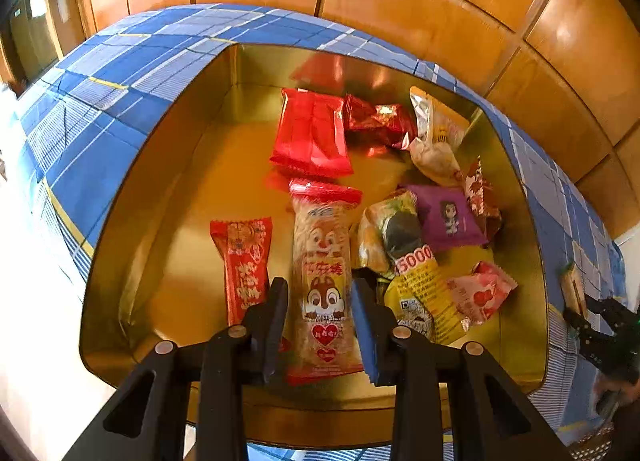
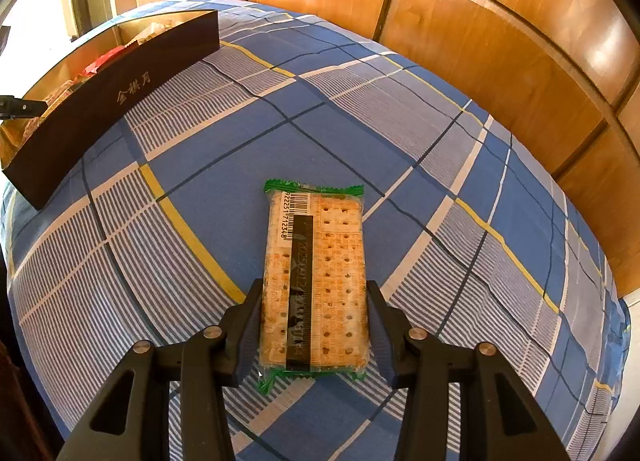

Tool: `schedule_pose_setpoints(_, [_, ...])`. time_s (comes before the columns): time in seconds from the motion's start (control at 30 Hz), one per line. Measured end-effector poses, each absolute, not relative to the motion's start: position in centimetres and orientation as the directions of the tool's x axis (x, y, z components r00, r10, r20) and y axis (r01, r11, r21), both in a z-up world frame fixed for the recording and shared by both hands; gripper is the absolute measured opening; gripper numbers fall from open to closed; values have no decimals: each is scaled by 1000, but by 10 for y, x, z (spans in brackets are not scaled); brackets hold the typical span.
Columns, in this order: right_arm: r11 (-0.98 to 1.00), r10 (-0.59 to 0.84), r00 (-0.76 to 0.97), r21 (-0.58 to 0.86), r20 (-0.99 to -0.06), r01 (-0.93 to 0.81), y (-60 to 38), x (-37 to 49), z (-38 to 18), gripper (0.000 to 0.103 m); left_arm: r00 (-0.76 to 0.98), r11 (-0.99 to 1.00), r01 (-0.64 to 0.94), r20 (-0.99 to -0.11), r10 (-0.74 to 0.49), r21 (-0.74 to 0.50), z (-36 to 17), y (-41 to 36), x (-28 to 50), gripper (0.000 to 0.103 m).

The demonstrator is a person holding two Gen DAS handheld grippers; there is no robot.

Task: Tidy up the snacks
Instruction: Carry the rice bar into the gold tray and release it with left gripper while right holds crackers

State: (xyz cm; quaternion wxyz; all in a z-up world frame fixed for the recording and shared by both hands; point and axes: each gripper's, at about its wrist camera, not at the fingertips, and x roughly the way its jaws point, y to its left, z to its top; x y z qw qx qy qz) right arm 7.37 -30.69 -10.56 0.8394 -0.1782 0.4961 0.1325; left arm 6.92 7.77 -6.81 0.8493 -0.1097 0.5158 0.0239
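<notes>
In the left wrist view my left gripper point(image 1: 319, 293) hangs over a gold-lined tin box point(image 1: 168, 221). Its fingers touch both sides of a squirrel-print snack bar point(image 1: 322, 281), whose far end points into the box. Several wrapped snacks lie inside, among them a red packet point(image 1: 312, 133) and a purple packet point(image 1: 446, 217). In the right wrist view my right gripper point(image 2: 315, 295) has its fingers on both sides of a green-edged cracker pack point(image 2: 316, 277) on the blue plaid cloth point(image 2: 400, 141). The right gripper also shows at the left wrist view's right edge point(image 1: 596, 325).
The box's dark outer wall point(image 2: 100, 109) with gold characters stands at the far left of the right wrist view. Wooden wall panels point(image 2: 500, 41) run behind the cloth-covered surface. The cloth's far edge curves near the panels.
</notes>
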Motion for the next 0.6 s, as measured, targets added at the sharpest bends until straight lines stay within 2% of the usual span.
schedule_pose_setpoints(0.33, [903, 48, 464, -160, -885, -398, -309, 76, -104, 48, 545, 990, -137, -837, 41, -41, -56, 64, 57, 33])
schedule_pose_setpoints(0.6, [903, 46, 451, -156, -892, -401, -308, 80, -103, 48, 574, 995, -96, -817, 56, 0, -52, 47, 46, 33])
